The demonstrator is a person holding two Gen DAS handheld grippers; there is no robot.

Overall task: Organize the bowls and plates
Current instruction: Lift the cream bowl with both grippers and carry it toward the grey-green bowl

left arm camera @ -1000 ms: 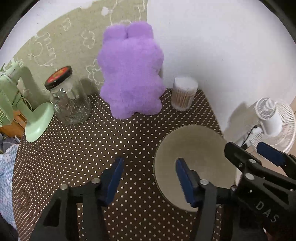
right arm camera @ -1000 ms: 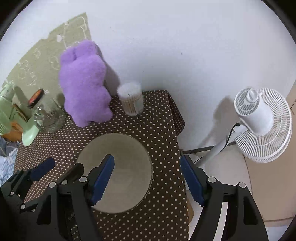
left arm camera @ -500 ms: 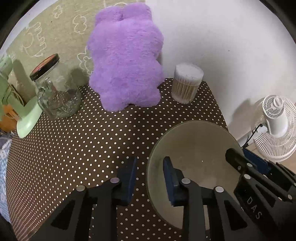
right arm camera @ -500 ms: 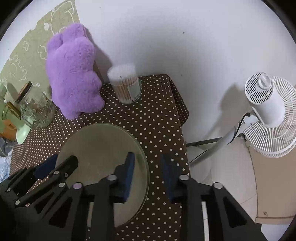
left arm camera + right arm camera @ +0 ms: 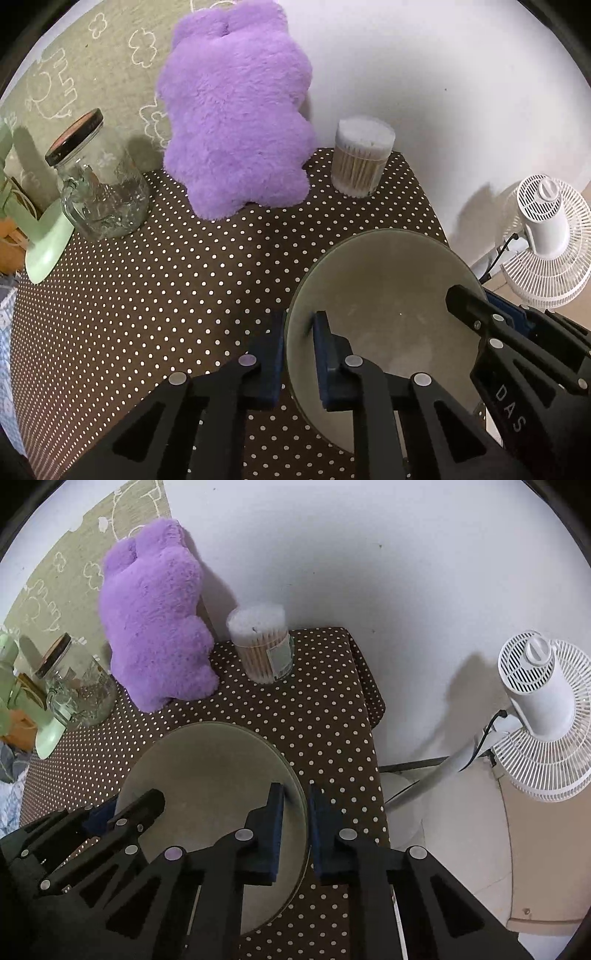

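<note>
Grippers, left [image 5: 298, 352] and right [image 5: 295, 830], clamp bowl [image 5: 384, 280] rim; bowl looks bare.

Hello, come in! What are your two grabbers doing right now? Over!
Left tool shut on plate left rim. Right tool shut on its right rim. Nothing in the way.

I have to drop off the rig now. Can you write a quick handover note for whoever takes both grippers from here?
Left gripper: shut on the left rim of the plate.
Right gripper: shut on the plate's right rim.
The plate sits near the right edge of the dotted tablecloth, in front of the purple plush and cotton swab tub.
Done: both grips on the plate.
Left: lift and place it. No bowls or other plates are in view.
</note>
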